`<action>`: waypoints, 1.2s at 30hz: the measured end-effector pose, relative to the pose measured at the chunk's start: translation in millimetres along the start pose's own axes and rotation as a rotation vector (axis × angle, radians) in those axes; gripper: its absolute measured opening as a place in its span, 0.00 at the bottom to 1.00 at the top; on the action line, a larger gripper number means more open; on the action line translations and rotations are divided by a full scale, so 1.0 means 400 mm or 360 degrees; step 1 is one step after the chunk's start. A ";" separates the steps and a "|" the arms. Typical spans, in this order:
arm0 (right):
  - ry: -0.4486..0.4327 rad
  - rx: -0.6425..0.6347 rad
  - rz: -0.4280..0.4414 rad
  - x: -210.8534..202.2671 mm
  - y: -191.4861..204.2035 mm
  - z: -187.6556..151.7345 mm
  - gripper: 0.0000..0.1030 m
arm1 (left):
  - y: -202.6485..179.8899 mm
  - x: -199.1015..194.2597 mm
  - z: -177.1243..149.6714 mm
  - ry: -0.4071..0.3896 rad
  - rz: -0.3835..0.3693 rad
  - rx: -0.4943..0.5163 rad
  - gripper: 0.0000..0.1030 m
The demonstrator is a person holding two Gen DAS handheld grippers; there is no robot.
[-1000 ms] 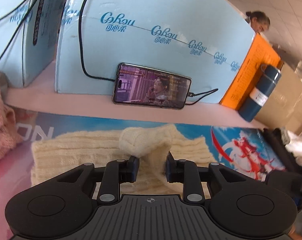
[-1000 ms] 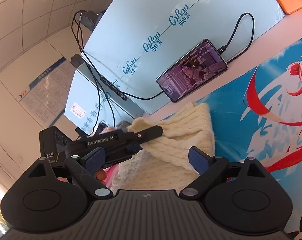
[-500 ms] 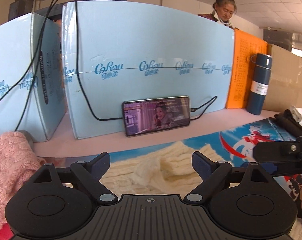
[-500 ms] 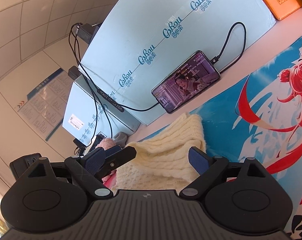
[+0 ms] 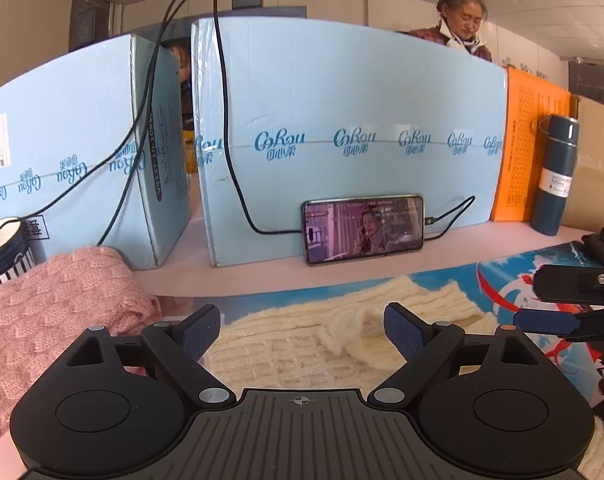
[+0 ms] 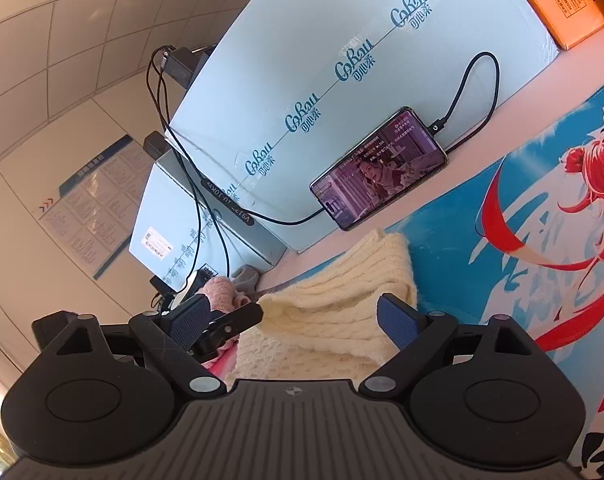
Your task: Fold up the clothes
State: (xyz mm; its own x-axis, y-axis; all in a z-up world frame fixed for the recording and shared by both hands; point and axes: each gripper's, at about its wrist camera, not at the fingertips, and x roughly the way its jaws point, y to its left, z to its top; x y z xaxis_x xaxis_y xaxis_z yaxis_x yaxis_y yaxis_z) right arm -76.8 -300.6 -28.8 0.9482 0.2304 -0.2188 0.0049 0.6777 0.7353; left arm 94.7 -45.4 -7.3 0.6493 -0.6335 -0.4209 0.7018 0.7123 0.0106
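A cream knitted garment (image 5: 302,336) lies folded on the printed mat (image 5: 497,280), with a raised fold near its middle. My left gripper (image 5: 302,332) is open and empty, just above its near side. In the right wrist view the same garment (image 6: 333,300) lies under my right gripper (image 6: 294,320), which is open and empty. The right gripper's fingers (image 5: 573,284) show at the right edge of the left wrist view. The left gripper's finger (image 6: 230,320) shows at the left of the right wrist view.
A pink knitted garment (image 5: 50,312) lies to the left beside a striped cup (image 5: 6,248). Light blue cartons (image 5: 341,128) stand along the back with a phone (image 5: 363,228) leaning on them, cable attached. A blue flask (image 5: 553,176) and an orange box (image 5: 533,140) stand at the back right.
My left gripper let go of the cream fold, opened wide and drew back and up. The fold now lies on the garment. The right gripper stayed open and pulled back slightly.
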 end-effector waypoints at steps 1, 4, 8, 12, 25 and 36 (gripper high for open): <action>-0.0009 -0.0017 -0.0003 -0.003 0.003 0.000 0.88 | 0.000 -0.038 -0.008 -0.0060 -0.0020 0.0015 0.92; -0.0026 -0.0084 -0.0008 -0.012 0.016 -0.003 0.88 | -0.005 -0.152 -0.043 -0.0265 -0.0095 0.0118 0.95; -0.0074 -0.0324 -0.0058 -0.037 0.072 -0.024 0.88 | -0.014 -0.285 -0.118 -0.0528 -0.0161 0.0328 1.00; -0.0171 -0.0690 -0.0087 -0.095 0.167 -0.077 0.88 | -0.032 -0.359 -0.185 -0.0521 -0.0204 0.0517 1.00; 0.0108 -0.1068 -0.0066 -0.276 0.277 -0.241 1.00 | -0.090 -0.421 -0.301 -0.0257 -0.0589 0.0913 1.00; 0.0428 -0.1245 -0.0109 -0.319 0.277 -0.327 1.00 | -0.120 -0.380 -0.322 -0.0176 -0.0550 0.0991 1.00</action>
State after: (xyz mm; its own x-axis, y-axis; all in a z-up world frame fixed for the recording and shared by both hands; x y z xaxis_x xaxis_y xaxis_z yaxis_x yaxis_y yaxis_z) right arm -238.7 -163.6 -3.1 0.8449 0.2628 -0.4658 -0.2567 0.9633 0.0779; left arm -75.3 55.9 -60.8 0.3627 -0.8418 -0.3998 0.8880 0.1820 0.4224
